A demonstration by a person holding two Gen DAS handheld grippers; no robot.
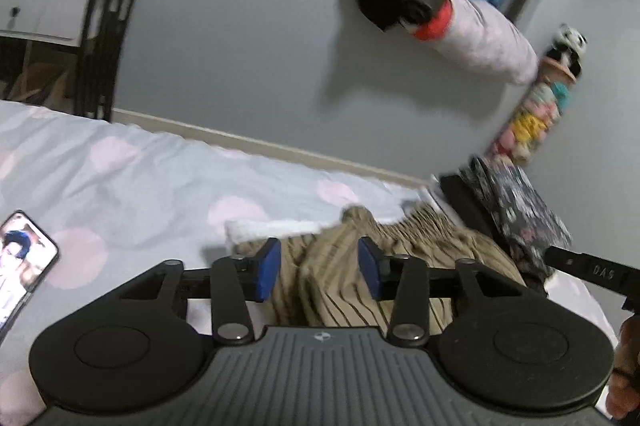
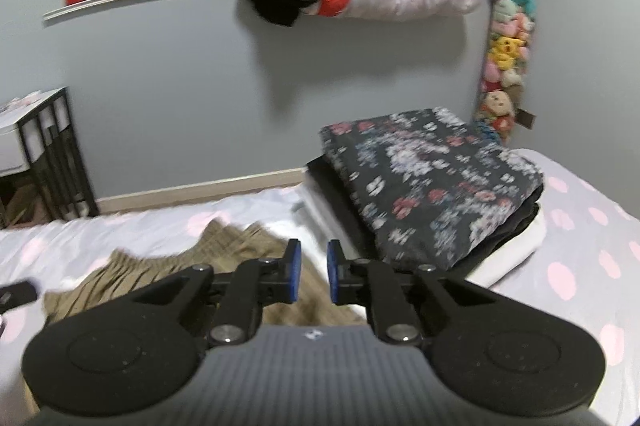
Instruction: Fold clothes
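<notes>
A tan striped garment lies crumpled on the bed, and the right wrist view shows it beneath the fingers. My left gripper hovers over it, open, with the blue pads apart and no cloth pinched between them. My right gripper stands over the garment's right edge with a narrow gap between its pads and nothing in it. In the left wrist view part of the right gripper shows at the right.
A folded stack topped by a dark floral garment sits on the bed to the right of the tan one. A phone lies on the polka-dot bedsheet at the left. A dark shelf unit stands against the grey wall.
</notes>
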